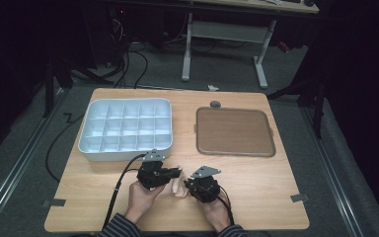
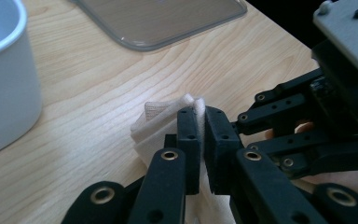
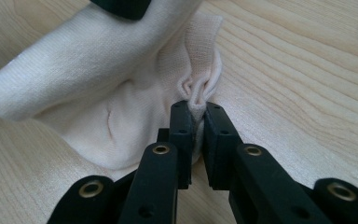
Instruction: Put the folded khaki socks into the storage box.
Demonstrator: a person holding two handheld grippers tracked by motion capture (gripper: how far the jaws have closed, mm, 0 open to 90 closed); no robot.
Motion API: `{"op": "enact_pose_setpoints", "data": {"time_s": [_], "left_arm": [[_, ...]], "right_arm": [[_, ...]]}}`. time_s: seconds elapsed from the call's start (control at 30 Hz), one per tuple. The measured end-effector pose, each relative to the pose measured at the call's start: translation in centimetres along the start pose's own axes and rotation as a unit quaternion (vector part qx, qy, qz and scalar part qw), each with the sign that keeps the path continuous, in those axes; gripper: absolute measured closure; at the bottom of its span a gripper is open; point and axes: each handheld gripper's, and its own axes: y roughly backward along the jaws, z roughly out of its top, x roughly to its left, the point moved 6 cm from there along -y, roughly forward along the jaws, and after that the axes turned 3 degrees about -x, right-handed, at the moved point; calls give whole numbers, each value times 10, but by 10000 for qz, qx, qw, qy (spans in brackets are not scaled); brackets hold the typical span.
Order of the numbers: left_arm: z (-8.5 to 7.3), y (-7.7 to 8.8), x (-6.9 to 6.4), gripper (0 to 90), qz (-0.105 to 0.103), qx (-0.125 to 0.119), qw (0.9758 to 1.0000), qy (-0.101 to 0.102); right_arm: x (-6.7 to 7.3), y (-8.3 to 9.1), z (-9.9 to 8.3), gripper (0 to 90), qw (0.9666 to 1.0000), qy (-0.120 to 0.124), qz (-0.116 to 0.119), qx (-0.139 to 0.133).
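A small cream knitted cloth (image 1: 177,186) lies on the wooden table near its front edge, between my two grippers. In the left gripper view my left gripper (image 2: 198,112) is shut on a folded edge of the cloth (image 2: 156,123), with the fabric pinched thin between the jaws. My right gripper (image 3: 197,108) is shut on a bunched, puckered fold of the cloth (image 3: 121,84). From above, the left gripper (image 1: 176,174) and the right gripper (image 1: 190,183) point at each other, close together over the cloth.
A white tray (image 1: 125,129) divided into several compartments stands at the back left. A flat brown lid (image 1: 234,131) lies at the back right, with a small grey disc (image 1: 215,104) behind it. Bare wood surrounds both hands.
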Motion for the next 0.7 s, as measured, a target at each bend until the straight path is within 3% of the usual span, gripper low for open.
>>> {"op": "enact_pose_setpoints", "data": {"time_s": [0.53,0.7], "left_arm": [[0,-15,2,855,-73,127,9998,100],[-4,-22,4,854,-16,234,9997,64]], "right_arm": [[0,-7,6,829,9998,127,143,16],[-1,-6,6,824,9998,-4,206,-32]]}}
